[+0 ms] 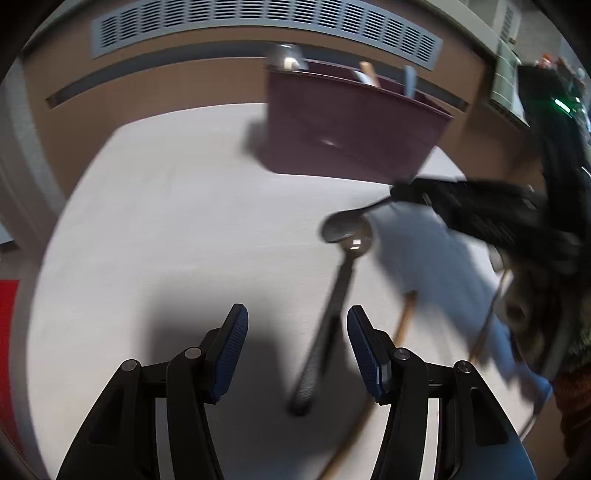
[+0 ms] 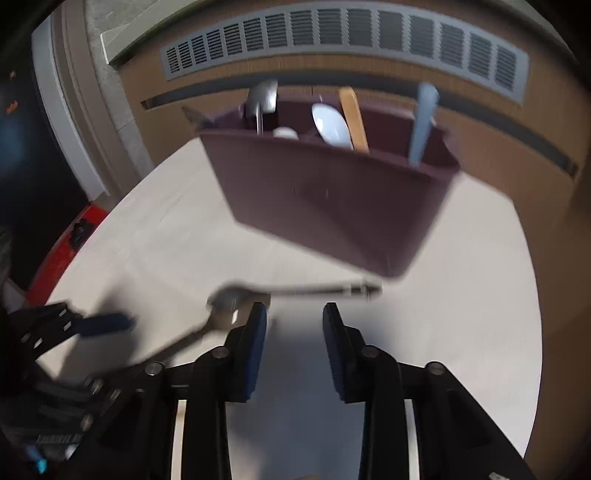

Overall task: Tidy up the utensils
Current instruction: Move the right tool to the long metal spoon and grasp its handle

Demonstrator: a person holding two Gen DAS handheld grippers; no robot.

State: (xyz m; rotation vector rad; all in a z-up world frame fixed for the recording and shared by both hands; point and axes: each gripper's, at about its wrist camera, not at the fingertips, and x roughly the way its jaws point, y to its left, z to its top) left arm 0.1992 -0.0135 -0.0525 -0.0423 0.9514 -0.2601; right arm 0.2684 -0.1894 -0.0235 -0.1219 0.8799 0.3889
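Two spoons (image 2: 221, 299) on table (image 2: 147, 236), bowls overlapping, handles seemingly splayed apart; both jaws open, empty.

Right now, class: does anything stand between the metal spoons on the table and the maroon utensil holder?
Nothing visible does. Bare table lies between the two metal spoons and the maroon holder, which stands just behind them.

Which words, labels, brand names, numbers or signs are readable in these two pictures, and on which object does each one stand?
None can be read: both views are motion-blurred.
The maroon utensil caddy, the utensils in it, the metal spoons on the table and the wall vent grille show no visible print.
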